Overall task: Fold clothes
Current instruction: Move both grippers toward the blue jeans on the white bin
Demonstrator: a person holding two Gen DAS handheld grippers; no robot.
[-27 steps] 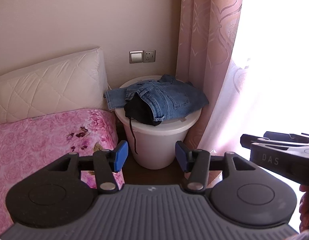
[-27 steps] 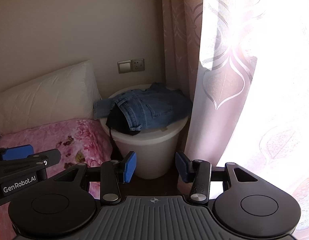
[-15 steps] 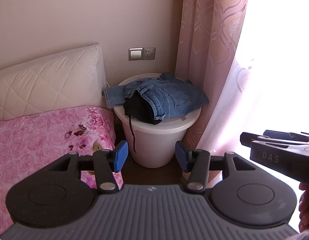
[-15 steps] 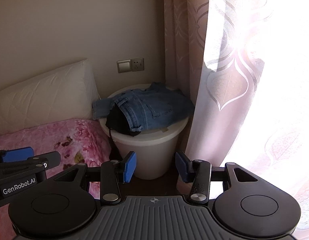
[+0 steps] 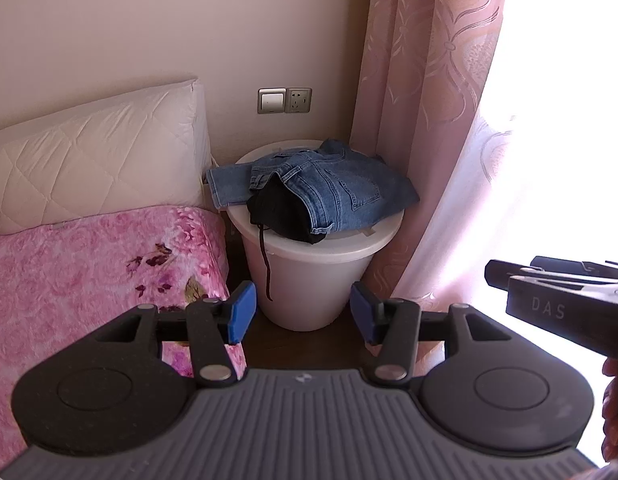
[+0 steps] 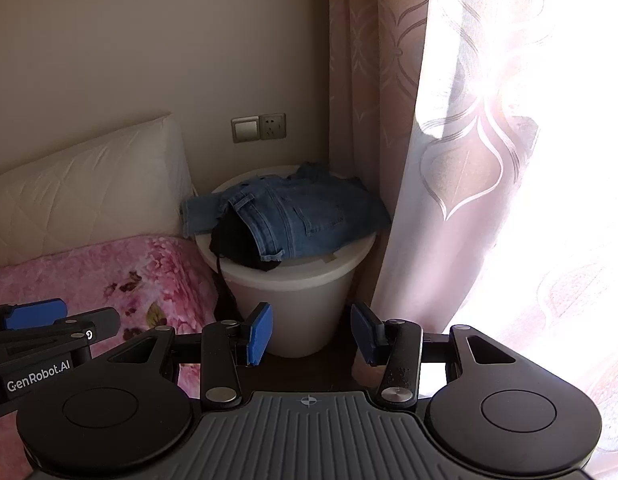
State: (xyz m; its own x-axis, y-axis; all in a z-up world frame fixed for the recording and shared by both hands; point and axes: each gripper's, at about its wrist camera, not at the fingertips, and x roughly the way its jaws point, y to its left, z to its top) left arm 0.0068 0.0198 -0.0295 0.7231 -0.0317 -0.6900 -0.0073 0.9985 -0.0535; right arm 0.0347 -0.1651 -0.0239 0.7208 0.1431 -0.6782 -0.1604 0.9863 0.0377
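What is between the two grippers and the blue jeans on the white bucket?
Nothing visible. Both the left gripper and the right gripper are open with clear air ahead to the blue denim jeans lying over a black garment on the lidded white plastic bucket.

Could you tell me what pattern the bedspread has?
The bedspread is pink with a floral print, clearest in the left wrist view.

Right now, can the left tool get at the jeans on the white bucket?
Probably yes. The left tool is open and faces the jeans on the white bucket, with nothing between them, but it is not close yet.
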